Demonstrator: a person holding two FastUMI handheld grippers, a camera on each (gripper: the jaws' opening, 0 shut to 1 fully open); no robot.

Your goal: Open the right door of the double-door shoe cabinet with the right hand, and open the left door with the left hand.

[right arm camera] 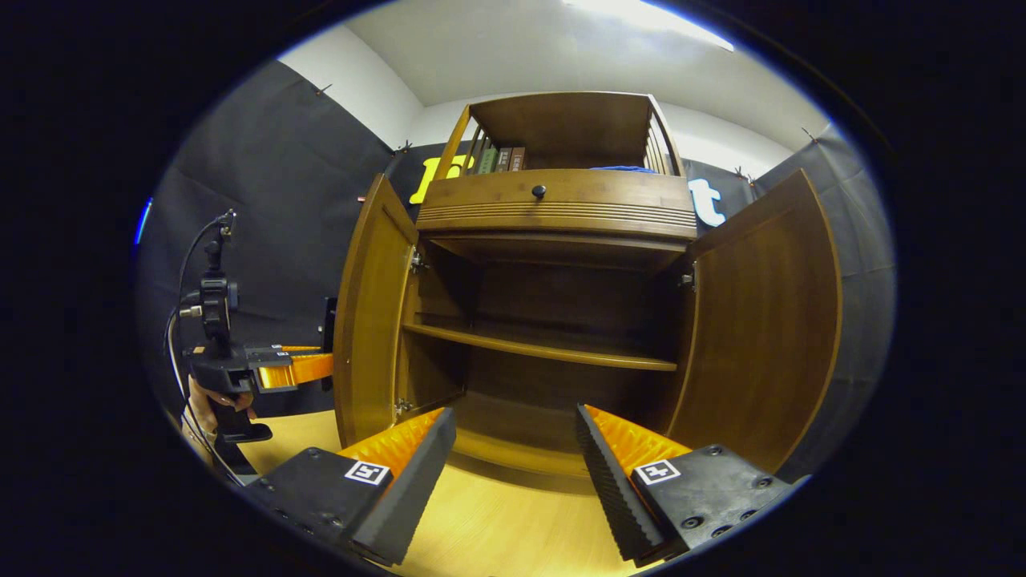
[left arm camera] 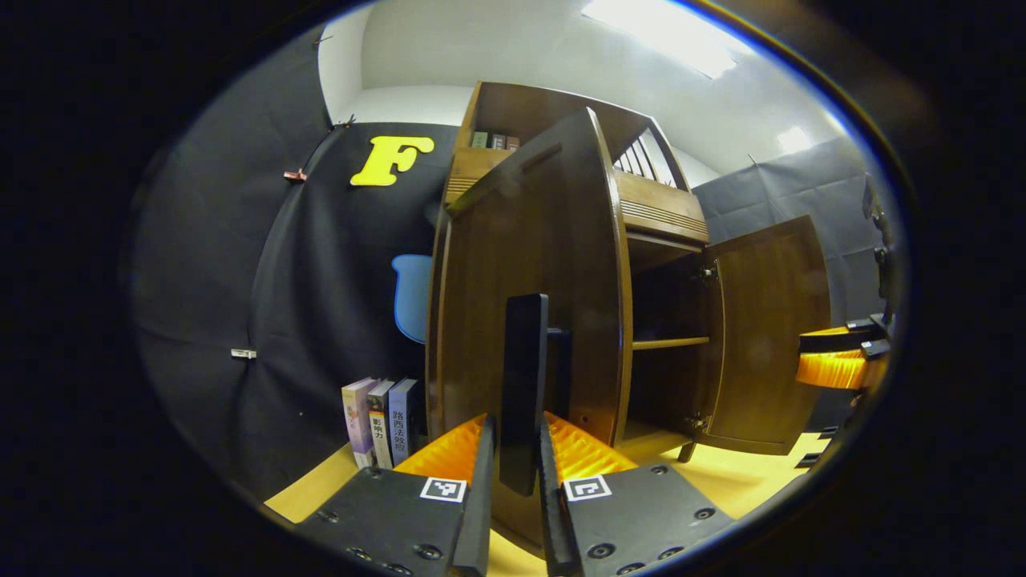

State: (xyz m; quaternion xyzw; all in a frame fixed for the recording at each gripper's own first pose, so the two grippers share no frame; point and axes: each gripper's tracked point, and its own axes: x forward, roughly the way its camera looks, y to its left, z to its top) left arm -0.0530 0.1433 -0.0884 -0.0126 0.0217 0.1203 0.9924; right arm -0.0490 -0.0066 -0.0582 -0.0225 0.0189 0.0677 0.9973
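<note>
left gripper (left arm camera: 517, 449) clamped on left door's handle (left arm camera: 523, 385) | right gripper (right arm camera: 513, 465) agape, holding nothing | 2 doors swung out: left door (right arm camera: 370, 312), right door (right arm camera: 761, 320) | 3 books (left arm camera: 381, 421) on worktop (right arm camera: 481, 521)

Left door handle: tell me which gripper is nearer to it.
Left. The left gripper has its fingers closed around the left door handle. The right gripper hangs open, facing the cabinet's open middle, apart from that door.

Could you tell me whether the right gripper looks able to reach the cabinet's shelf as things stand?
Probably yes. Both doors, the left door and right door, stand wide open, the right gripper is open and empty, and nothing lies between its fingers and the shelf straight ahead.
</note>
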